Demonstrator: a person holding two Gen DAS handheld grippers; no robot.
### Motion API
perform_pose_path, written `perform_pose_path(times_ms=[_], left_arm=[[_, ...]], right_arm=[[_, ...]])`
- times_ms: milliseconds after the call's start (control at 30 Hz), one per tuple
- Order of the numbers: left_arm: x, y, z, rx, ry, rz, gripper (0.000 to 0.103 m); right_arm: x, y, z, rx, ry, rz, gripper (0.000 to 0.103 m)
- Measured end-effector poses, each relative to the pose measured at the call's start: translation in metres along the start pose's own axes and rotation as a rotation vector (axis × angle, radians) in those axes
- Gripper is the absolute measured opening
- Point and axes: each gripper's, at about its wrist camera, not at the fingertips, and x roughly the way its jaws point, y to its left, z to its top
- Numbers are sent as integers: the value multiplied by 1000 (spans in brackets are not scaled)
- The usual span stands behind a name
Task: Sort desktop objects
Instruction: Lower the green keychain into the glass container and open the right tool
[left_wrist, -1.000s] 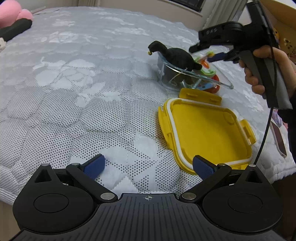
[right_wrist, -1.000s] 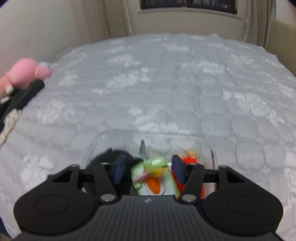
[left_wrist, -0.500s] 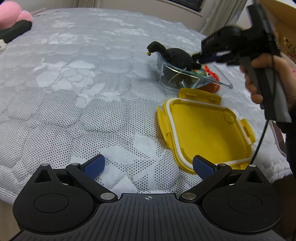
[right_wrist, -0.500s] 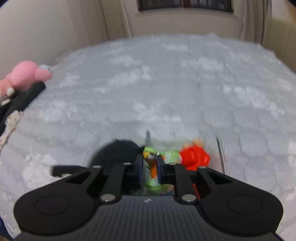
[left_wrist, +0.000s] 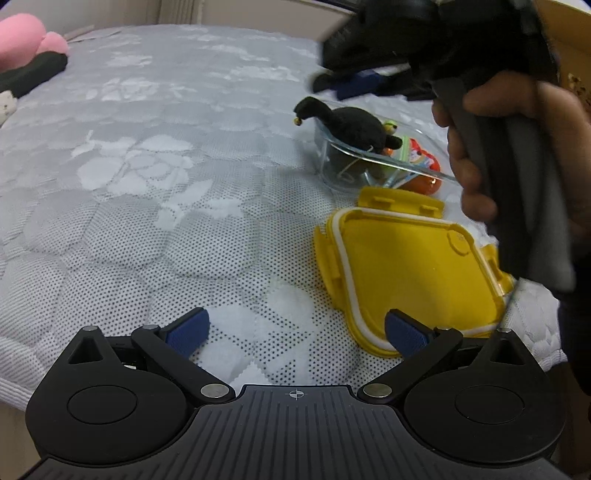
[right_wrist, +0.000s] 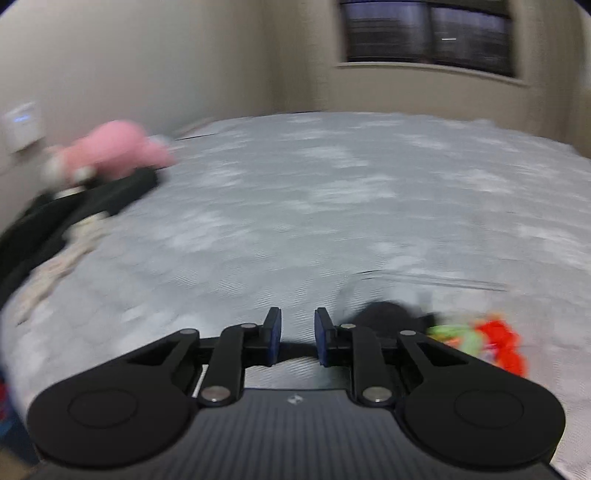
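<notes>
Left claw (left_wrist: 295, 330): released, its blue pads spread wide and holding nothing, low over the near edge of the bed.
Right claw (right_wrist: 297, 341): fingers drawn near each other with a narrow gap left, nothing between them; it hangs above the bed, and in the left wrist view it sits up above the glass container, gripped by the right hand (left_wrist: 517, 147).
Glass container (left_wrist: 334, 162): clear, standing on the bed toward the right edge.
Black plush bird (left_wrist: 351, 123): sits in the container, head poking out over its left rim.
Colourful toys (left_wrist: 419, 162): green, orange and red pieces in the container beside the bird; too blurred in the right wrist view to name.
Yellow lid (left_wrist: 406, 273): lies flat, inside facing up, just beside the container on its near side.
Bed (left_wrist: 147, 184): grey-white quilted cover.
Pink plush toy (right_wrist: 118, 149): at the far left of the bed, resting against a black item.
</notes>
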Motion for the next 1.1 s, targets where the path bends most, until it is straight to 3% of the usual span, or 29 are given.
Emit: perform_pose_path(times_ms=[133,233,267,433,733,967,1100], left_arm=[[0,2,2,-10,-5,-8,103],[3,1,3,-7,-2,-15,103],[3,0,3,-4,0,-15,103],[4,-2,2,-1,4,-14,103],[3,-4,1,1,3,-8,103],[0,-4,1,7,-3,-7,103],[0,-1,2,-8,-4,-9,103]], right_arm=[[12,-24,4,5,81,-75,22],[13,-34,4,-34,128,-101,43],[16,-34,4,-51,146,-106,45],[24,-32,-2,-51,211,-80,45],[39,-33,-5,3,174,-99,45],[30,-29,-1,-32,211,-111,46],[-6,-35,13,-3,86,-97,36]])
